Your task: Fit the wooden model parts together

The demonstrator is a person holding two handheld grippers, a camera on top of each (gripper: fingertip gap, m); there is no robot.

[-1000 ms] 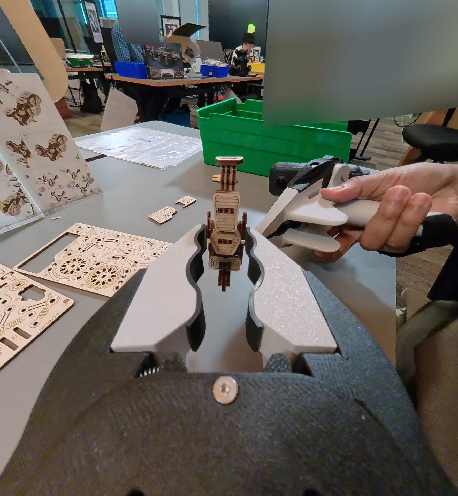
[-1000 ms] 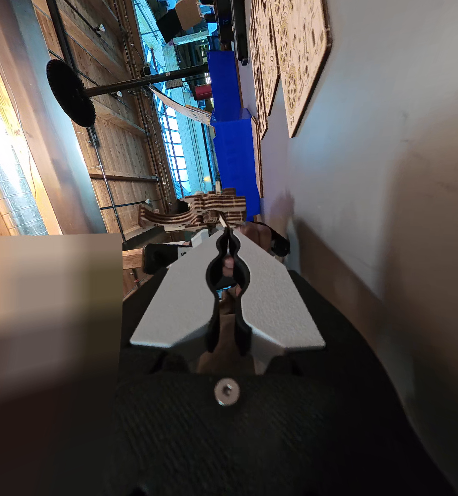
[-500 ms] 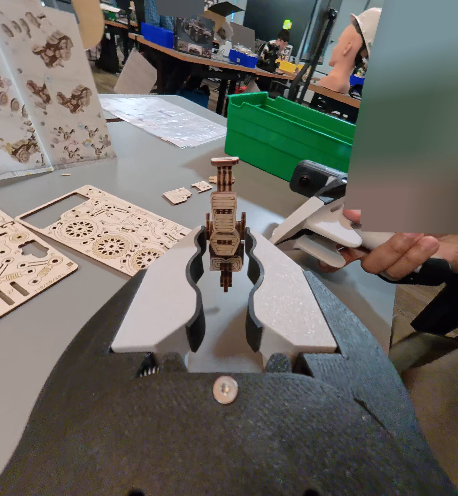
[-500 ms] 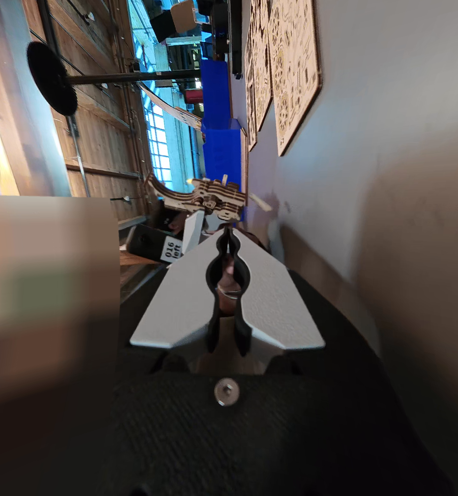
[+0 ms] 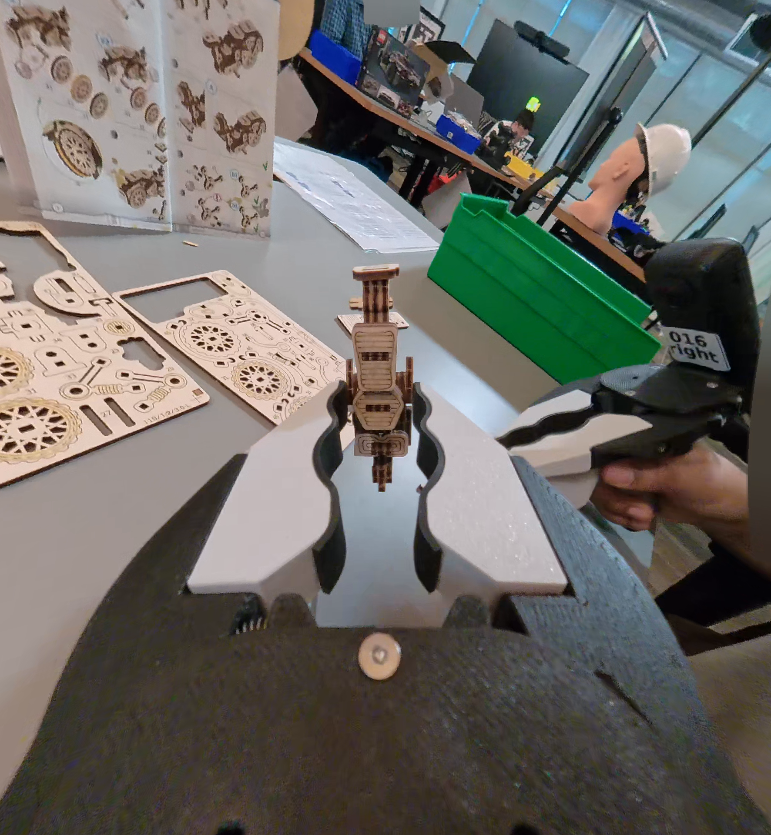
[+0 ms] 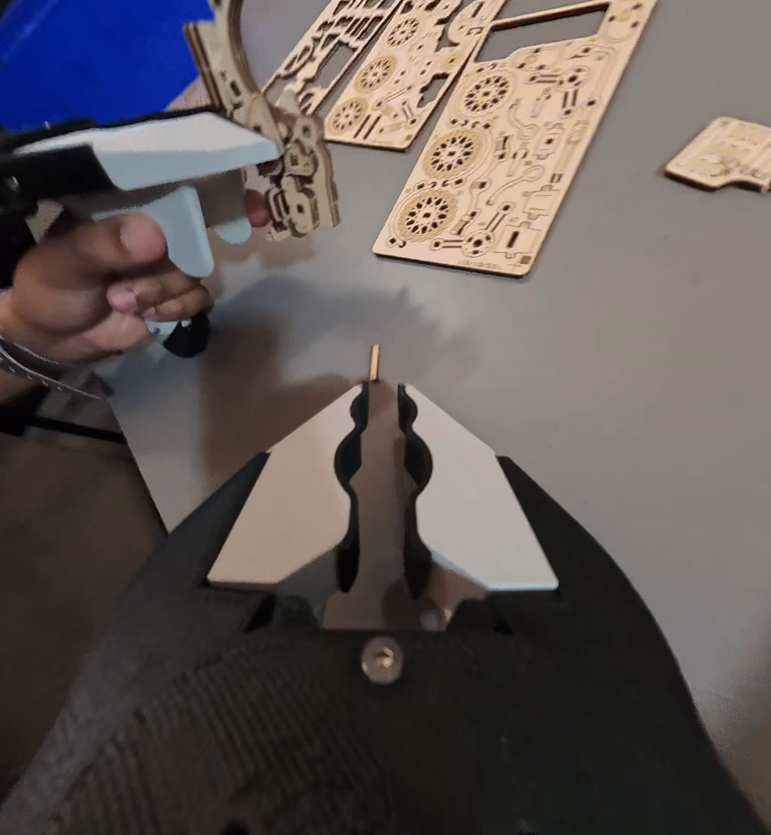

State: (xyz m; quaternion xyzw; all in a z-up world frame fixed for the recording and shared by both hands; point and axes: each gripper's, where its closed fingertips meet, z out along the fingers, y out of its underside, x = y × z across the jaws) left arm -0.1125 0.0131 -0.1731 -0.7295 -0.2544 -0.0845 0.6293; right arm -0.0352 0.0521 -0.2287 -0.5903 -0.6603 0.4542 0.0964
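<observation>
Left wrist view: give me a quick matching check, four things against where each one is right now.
Things:
1. wooden model
2. green bin
3. instruction sheet
4. punched part sheets

Places:
A. lying flat on the table
B. clamped upright between the fingertips of the left gripper
C. standing up at the back left
D. at the far right, beyond the model

Pairs: 1-B, 2-D, 3-C, 4-A

Right gripper (image 6: pixel 379 386) slightly parted above small wooden peg (image 6: pixel 374 362) on table (image 6: pixel 646 361).
</observation>
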